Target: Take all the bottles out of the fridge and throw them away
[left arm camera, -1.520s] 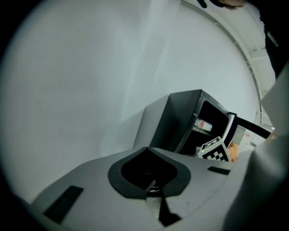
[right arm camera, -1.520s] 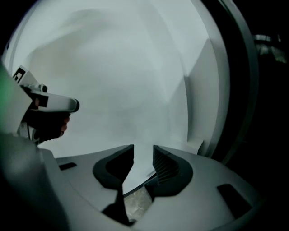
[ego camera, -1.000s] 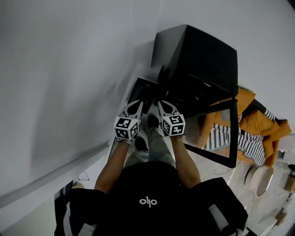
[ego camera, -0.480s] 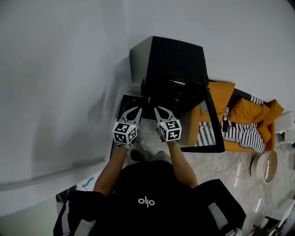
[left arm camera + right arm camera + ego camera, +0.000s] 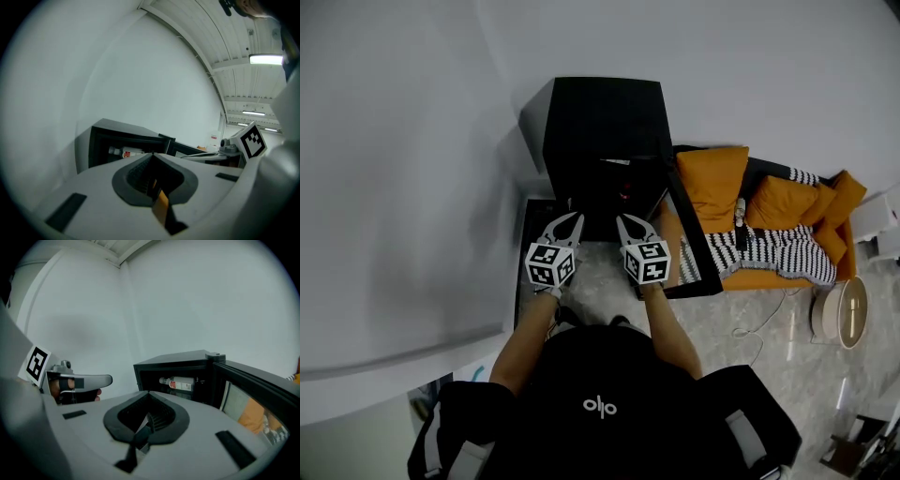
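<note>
Both claws are pressed together and empty. The left claw [image 5: 570, 219] and right claw [image 5: 624, 221] sit side by side, aimed at the open fridge [image 5: 604, 122], which is ahead and well apart. High inside it, a bottle [image 5: 180, 383] lies on its side. Its long axis runs across the opening, cap to the left, base toward the open door [image 5: 255, 397]. Neither claw looks clearly nearer, so a straight-in reach would likely meet the bottle broadside.

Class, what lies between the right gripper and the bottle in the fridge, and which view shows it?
Bare air: in the right gripper view nothing stands between the right gripper and the bottle; the fridge door is open.
</note>
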A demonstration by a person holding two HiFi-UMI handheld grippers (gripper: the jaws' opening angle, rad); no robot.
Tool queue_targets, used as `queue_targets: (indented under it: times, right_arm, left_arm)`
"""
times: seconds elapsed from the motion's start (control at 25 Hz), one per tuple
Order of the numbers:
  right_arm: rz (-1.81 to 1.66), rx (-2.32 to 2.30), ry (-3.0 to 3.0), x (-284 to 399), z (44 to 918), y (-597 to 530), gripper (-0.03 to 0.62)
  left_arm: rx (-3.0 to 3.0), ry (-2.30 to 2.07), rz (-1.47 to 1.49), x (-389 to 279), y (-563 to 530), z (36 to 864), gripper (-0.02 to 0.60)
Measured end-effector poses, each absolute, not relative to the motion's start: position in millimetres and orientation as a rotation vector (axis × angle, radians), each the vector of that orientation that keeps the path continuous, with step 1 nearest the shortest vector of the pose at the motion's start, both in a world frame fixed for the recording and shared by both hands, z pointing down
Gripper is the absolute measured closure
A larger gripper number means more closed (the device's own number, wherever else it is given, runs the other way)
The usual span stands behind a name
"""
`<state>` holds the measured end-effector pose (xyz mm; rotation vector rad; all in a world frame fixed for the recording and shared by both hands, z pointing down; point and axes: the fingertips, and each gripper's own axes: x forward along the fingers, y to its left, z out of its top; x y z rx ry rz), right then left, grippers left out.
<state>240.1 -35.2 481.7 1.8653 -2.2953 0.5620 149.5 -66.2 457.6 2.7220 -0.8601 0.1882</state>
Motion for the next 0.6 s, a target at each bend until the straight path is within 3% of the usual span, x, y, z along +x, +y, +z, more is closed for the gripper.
queue_targets:
  times: [0.6]
  right_arm:
    - [0.607, 1.949, -2.261, 302, 489, 17, 0.585]
  left_arm:
    - [2.764, -0.785, 0.309, 221, -34, 482, 0.581]
